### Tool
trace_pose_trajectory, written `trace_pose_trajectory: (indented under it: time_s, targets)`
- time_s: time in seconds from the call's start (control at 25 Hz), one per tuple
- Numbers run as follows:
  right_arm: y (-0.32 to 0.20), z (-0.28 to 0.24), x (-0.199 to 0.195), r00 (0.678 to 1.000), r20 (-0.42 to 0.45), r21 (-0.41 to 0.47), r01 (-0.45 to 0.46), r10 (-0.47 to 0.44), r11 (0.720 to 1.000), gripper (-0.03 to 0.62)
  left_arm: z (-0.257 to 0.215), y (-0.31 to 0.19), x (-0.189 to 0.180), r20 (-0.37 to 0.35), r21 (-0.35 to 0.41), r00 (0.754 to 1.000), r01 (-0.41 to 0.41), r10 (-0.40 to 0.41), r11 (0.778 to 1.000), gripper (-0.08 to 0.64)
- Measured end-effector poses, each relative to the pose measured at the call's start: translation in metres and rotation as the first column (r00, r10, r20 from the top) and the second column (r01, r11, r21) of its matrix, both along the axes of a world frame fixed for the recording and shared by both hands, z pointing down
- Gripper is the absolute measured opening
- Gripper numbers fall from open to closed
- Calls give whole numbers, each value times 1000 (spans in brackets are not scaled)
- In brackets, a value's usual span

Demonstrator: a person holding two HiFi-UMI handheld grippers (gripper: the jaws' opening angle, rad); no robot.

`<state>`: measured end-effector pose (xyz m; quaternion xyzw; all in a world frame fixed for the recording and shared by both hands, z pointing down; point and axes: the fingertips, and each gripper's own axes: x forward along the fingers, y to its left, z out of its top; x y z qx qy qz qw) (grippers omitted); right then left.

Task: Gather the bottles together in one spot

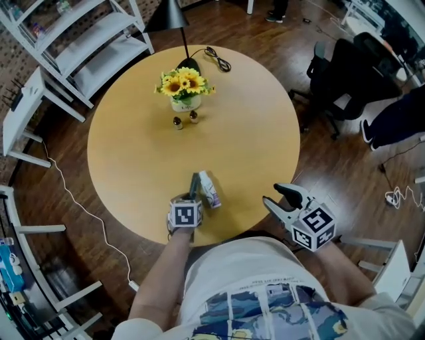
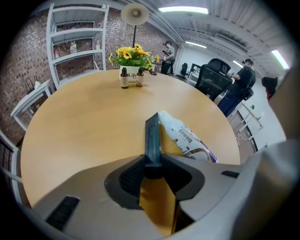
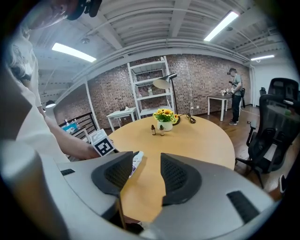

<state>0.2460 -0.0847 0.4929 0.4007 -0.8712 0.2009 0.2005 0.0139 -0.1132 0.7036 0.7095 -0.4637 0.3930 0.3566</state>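
A white bottle with a printed label lies on its side on the round wooden table, near the front edge. My left gripper rests just left of it, jaws shut with nothing between them and the bottle alongside their right face. Two small brown bottles stand upright at the far side, in front of a sunflower pot. My right gripper hovers open and empty at the table's front right edge; the white bottle shows past its left jaw.
A floor lamp and a black cable sit at the table's far edge. White shelving stands at the back left, a black office chair at the right. White cables trail over the floor.
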Motion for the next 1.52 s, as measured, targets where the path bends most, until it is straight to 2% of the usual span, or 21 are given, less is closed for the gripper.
trace_pose_trajectory:
  time_s: [0.08, 0.2, 0.32, 0.44, 0.56, 0.68, 0.76, 0.84, 0.92, 1.0, 1.16, 1.28, 1.32, 1.36, 1.4, 1.52]
  targets:
    - [-2, 1, 0, 1000, 4, -2, 4, -4, 1000, 213, -5, 1, -3, -16, 10, 1000, 14, -14, 1000, 109]
    - [-2, -1, -10, 1000, 15, -2, 19, -19, 1000, 212, -28, -4, -11, -69, 94, 996, 53, -47, 994, 109]
    - [-3, -7, -27, 999, 40, 6, 37, -37, 999, 213, -58, 2, -15, -172, 151, 983, 90, -63, 984, 109]
    - [-5, -13, -48, 996, 69, 19, 55, -56, 998, 213, -94, 8, -17, -292, 205, 955, 124, -60, 971, 107]
    - [-1, -24, -75, 990, 130, 16, 62, -63, 998, 213, -133, 20, -20, -435, 236, 899, 165, -48, 958, 107]
    - [4, -39, -105, 968, 244, -6, 62, -59, 998, 213, -176, 38, -23, -579, 260, 815, 188, -3, 947, 107]
    - [9, -50, -128, 940, 336, -37, 73, -57, 997, 213, -204, 53, -24, -649, 284, 759, 178, 53, 942, 107]
    - [18, -62, -153, 895, 444, -89, 98, -49, 991, 215, -229, 71, -25, -700, 315, 704, 156, 119, 936, 107]
    - [29, -74, -179, 837, 546, -136, 137, -41, 981, 243, -252, 89, -28, -728, 355, 661, 136, 182, 925, 107]
    - [40, -84, -203, 791, 611, -163, 176, -41, 971, 273, -269, 106, -31, -737, 397, 631, 115, 242, 911, 107]
    - [68, -96, -243, 738, 673, -191, 232, -45, 954, 302, -287, 143, -38, -760, 438, 560, 69, 329, 896, 107]
    - [85, -101, -260, 731, 681, -183, 222, -39, 958, 304, -290, 168, -45, -765, 455, 526, 33, 372, 890, 107]
    - [90, -103, -263, 733, 680, -175, 210, -36, 962, 294, -289, 175, -48, -762, 460, 523, 21, 382, 888, 107]
    - [95, -104, -267, 735, 677, -167, 203, -38, 965, 210, -288, 181, -51, -760, 463, 520, 12, 390, 886, 107]
    - [101, -104, -270, 737, 675, -159, 199, -41, 967, 185, -287, 187, -54, -759, 465, 517, 5, 396, 885, 109]
    - [115, -105, -277, 749, 660, -138, 190, -53, 972, 183, -284, 200, -61, -752, 475, 514, -13, 413, 880, 109]
